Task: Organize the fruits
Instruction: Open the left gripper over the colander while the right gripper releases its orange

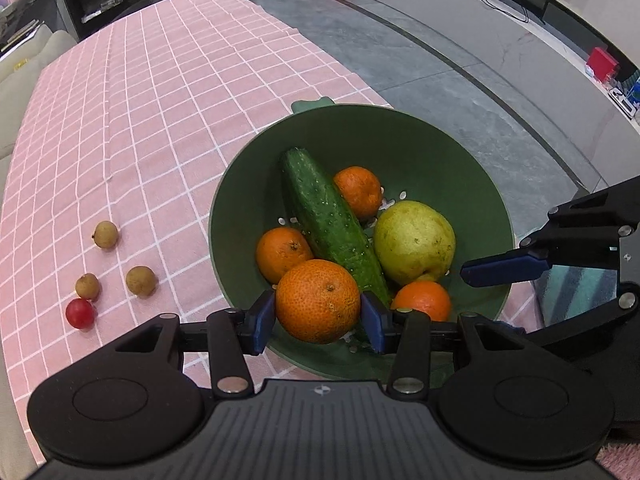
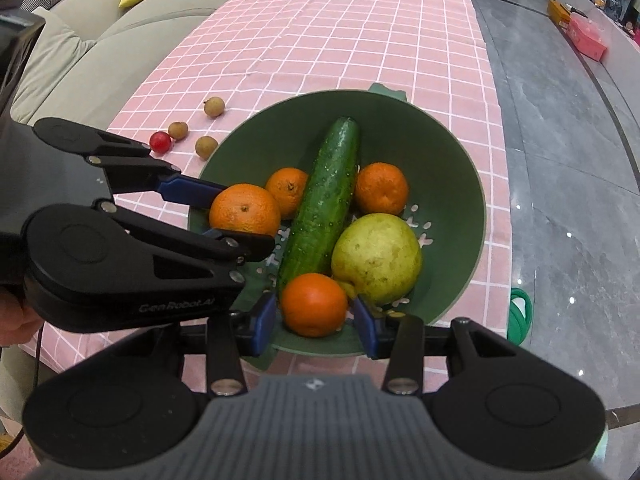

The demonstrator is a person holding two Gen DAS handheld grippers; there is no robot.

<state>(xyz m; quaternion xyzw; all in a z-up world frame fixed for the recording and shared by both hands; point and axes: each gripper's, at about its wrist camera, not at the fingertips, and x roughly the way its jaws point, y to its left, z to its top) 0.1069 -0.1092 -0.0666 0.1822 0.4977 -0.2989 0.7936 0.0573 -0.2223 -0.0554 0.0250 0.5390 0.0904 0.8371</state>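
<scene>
A green colander bowl [image 1: 420, 148] [image 2: 452, 168] sits on the pink checked cloth, holding a cucumber [image 1: 328, 216] [image 2: 324, 196], a yellow-green pear [image 1: 414, 238] [image 2: 376, 258] and several oranges. My left gripper [image 1: 318, 322] [image 2: 240, 220] is shut on a large orange [image 1: 318, 300] [image 2: 244, 210], held just above the bowl's near-left rim. My right gripper [image 2: 316, 324] hangs over the bowl's near side with a small orange [image 2: 314, 304] [image 1: 422, 300] framed between its blue fingers [image 1: 504, 268]. Narrow gaps show on both sides of that orange.
Three brown longans [image 1: 106, 234] [image 1: 140, 280] [image 1: 87, 286] and a small red fruit [image 1: 80, 313] lie on the cloth left of the bowl. Grey floor [image 2: 560, 160] drops away to the right of the table. A sofa [image 2: 72, 40] runs along the left. A green ring [image 2: 520, 316] lies by the table edge.
</scene>
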